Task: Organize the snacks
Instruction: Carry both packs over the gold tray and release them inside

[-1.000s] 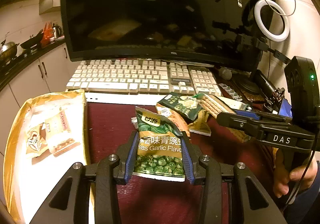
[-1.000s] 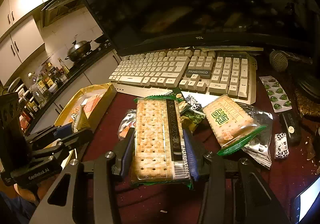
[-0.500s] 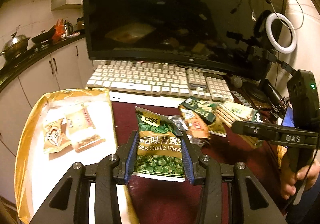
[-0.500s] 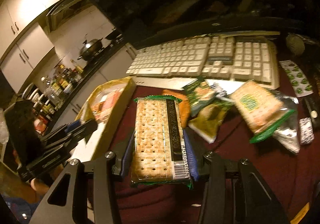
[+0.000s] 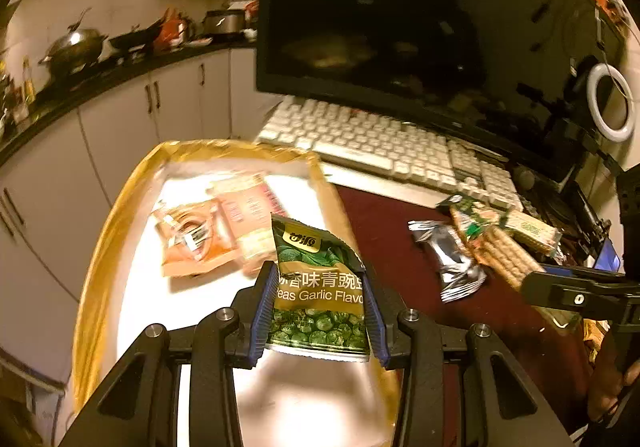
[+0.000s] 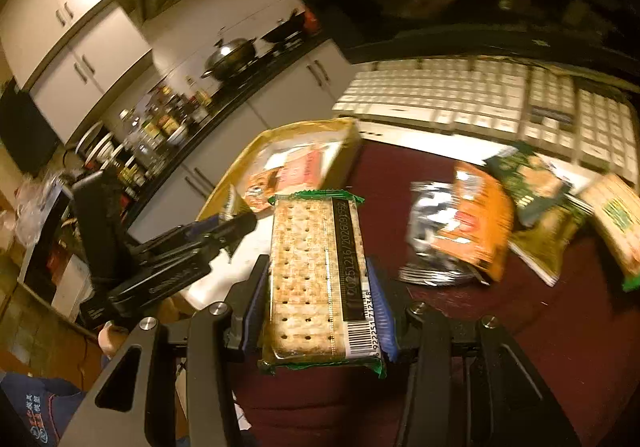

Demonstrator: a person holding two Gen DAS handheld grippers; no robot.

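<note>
Left wrist view: a dark monitor fills the background above a white keyboard, both standing on a counter covered in maroon cloth. At the counter's left edge sits a gold-rimmed tray with a white floor, holding two orange-and-pink snack packets that lie side by side, touching. The left gripper hangs over the tray's near right part, its jaws closed on a green bag of garlic peas, held upright with the printed face toward the lens. To the right, on the cloth, lies a loose cluster of snacks — a silver packet nearest the tray, cracker packs behind it.

Right wrist view, blurred: the right gripper has its jaws clamped on a long cracker pack, barcode strip up, held above the maroon cloth just beside the tray's right wall. The left gripper shows here from the side, over the tray. An orange packet lies overlapping the silver packet on the counter, with green bags beyond — all well apart from the tray.
</note>
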